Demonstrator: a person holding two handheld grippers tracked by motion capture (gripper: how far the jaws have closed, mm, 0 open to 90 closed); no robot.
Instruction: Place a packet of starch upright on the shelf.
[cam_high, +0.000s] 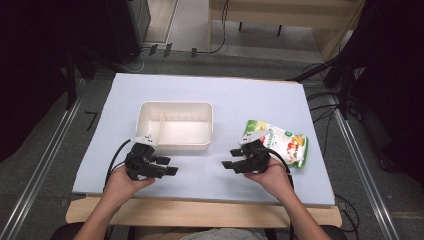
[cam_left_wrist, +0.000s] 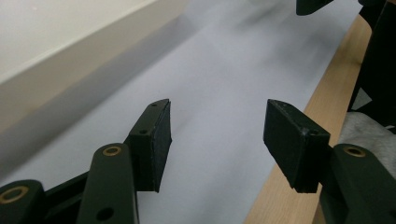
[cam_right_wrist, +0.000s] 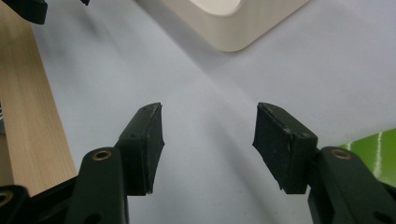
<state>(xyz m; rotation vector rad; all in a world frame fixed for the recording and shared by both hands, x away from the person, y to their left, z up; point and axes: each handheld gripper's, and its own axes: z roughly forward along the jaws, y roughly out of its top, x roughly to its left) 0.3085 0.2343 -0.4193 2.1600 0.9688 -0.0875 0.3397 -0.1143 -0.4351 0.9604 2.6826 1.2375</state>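
Observation:
A cream two-compartment tray (cam_high: 175, 144) stands mid-table on the white mat (cam_high: 250, 100). A green snack pouch (cam_high: 285, 145) lies flat to its right. My left gripper (cam_high: 167, 166) hovers low in front of the tray's left corner, pointing right, jaws open and empty. In the left gripper view that gripper (cam_left_wrist: 217, 140) has only mat between its pads, with the tray wall (cam_left_wrist: 70, 60) at upper left. My right gripper (cam_high: 230, 165) points left beside the pouch, open and empty. In the right gripper view it (cam_right_wrist: 208, 140) faces the tray corner (cam_right_wrist: 233, 23); the pouch edge (cam_right_wrist: 373, 144) is at right.
The wooden table edge (cam_high: 200, 210) runs along the front, below the mat. Cables (cam_high: 320, 95) and dark equipment stands lie on the floor around the table. Bare mat stretches between the two grippers and behind the tray.

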